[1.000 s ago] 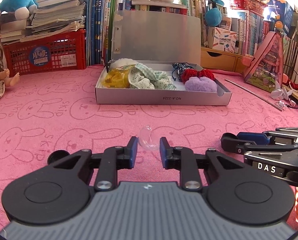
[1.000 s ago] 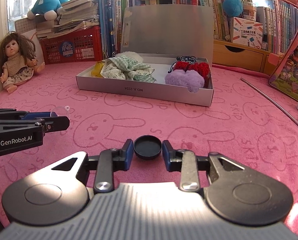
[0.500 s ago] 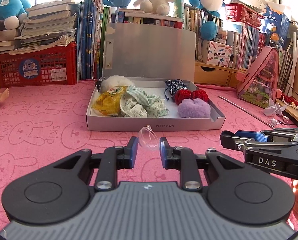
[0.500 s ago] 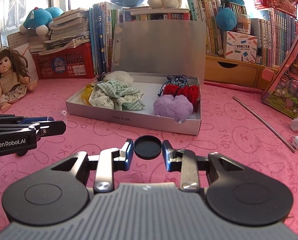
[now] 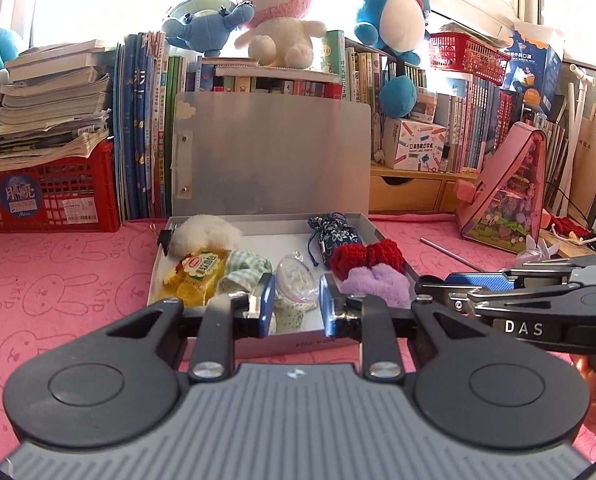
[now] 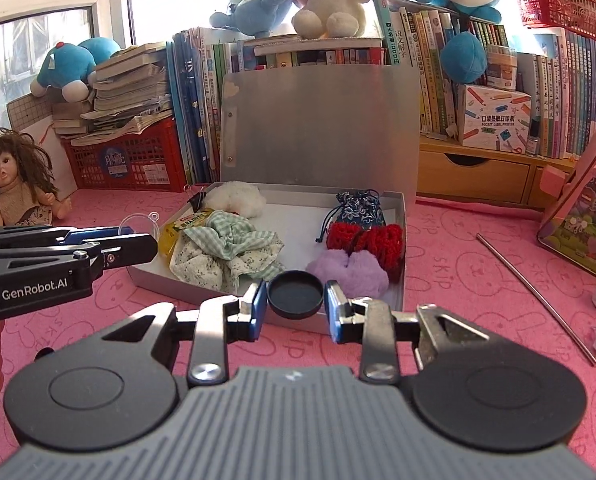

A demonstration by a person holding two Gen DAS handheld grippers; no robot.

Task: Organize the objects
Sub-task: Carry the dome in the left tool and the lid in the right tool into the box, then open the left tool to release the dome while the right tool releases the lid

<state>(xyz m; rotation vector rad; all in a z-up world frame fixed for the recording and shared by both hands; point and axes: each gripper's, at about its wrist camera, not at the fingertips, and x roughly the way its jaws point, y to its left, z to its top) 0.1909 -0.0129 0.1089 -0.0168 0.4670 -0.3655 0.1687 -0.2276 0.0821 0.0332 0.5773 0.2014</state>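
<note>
The left claw (image 5: 296, 300) pinches a clear plastic shell (image 5: 296, 280) between its pads, held above the grey box's (image 5: 298, 346) front edge. To its right, the right claw (image 6: 295, 306) grips a black round lid (image 6: 295, 294) over the same front edge, beside the purple pompom (image 6: 348, 272).

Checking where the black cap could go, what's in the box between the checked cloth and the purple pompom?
In the right wrist view, bare grey box floor lies between the checked cloth and the purple pompom; nearest the camera, the black cap hides it.
</note>
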